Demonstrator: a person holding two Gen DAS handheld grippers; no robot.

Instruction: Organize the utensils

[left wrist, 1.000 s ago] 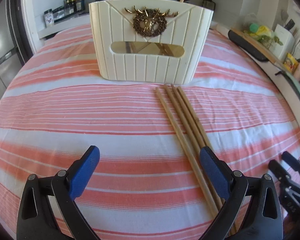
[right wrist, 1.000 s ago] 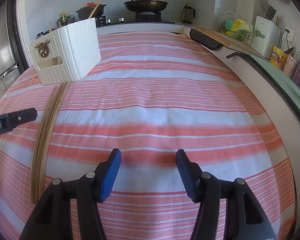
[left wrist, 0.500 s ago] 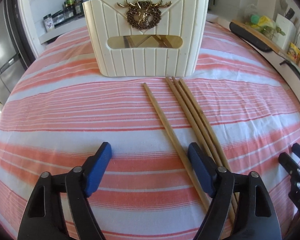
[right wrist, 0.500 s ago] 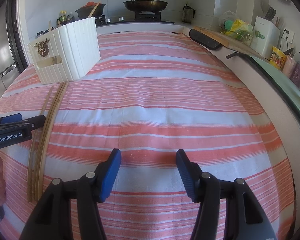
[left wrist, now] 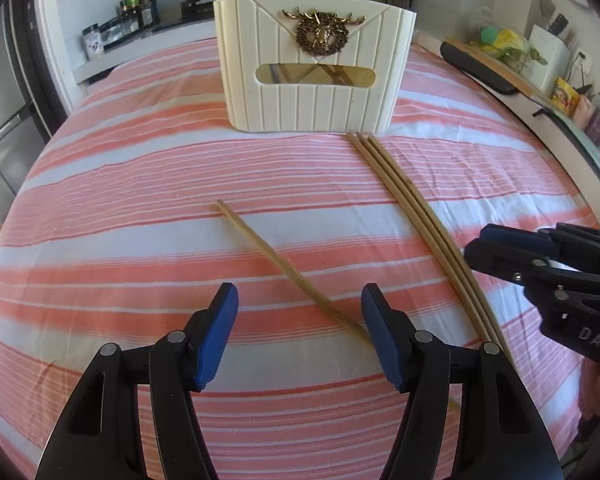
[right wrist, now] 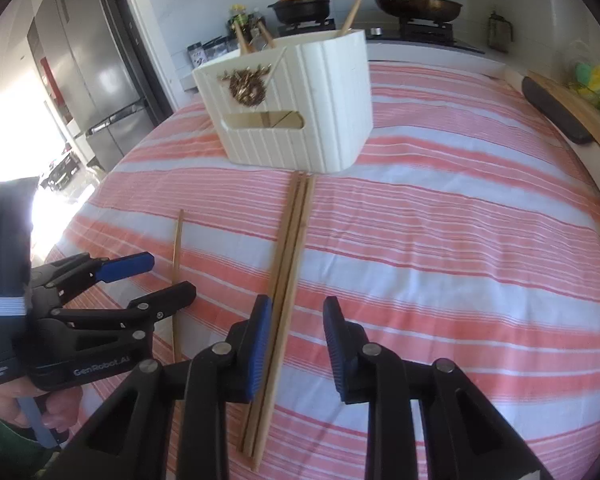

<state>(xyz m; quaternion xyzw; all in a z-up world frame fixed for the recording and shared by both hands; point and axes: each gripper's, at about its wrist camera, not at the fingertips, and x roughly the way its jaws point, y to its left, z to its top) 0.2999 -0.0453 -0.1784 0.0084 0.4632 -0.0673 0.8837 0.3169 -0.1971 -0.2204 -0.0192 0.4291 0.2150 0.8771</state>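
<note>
A cream utensil holder [left wrist: 314, 68] with a gold deer emblem stands on the striped cloth and holds several chopsticks; it also shows in the right wrist view [right wrist: 296, 108]. A bundle of three chopsticks [left wrist: 416, 216] lies in front of it, also in the right wrist view [right wrist: 290, 256]. One single chopstick [left wrist: 288, 268] lies apart to the left, thin in the right wrist view [right wrist: 176, 256]. My left gripper [left wrist: 300, 336] is open, its jaws either side of the single chopstick's near end. My right gripper [right wrist: 298, 340] is open over the bundle, which lies by its left pad.
The striped tablecloth [left wrist: 140, 208] covers the table. Behind are a stove with a pan [right wrist: 416, 4] and a pot [right wrist: 300, 4], spice jars [left wrist: 136, 4] and a fridge [right wrist: 88, 64]. A dark tray [left wrist: 476, 68] and packets line the right counter.
The single chopstick has been drawn left, away from the bundle, and now lies between my left jaws. My right gripper has swung left to sit over the bundle.
</note>
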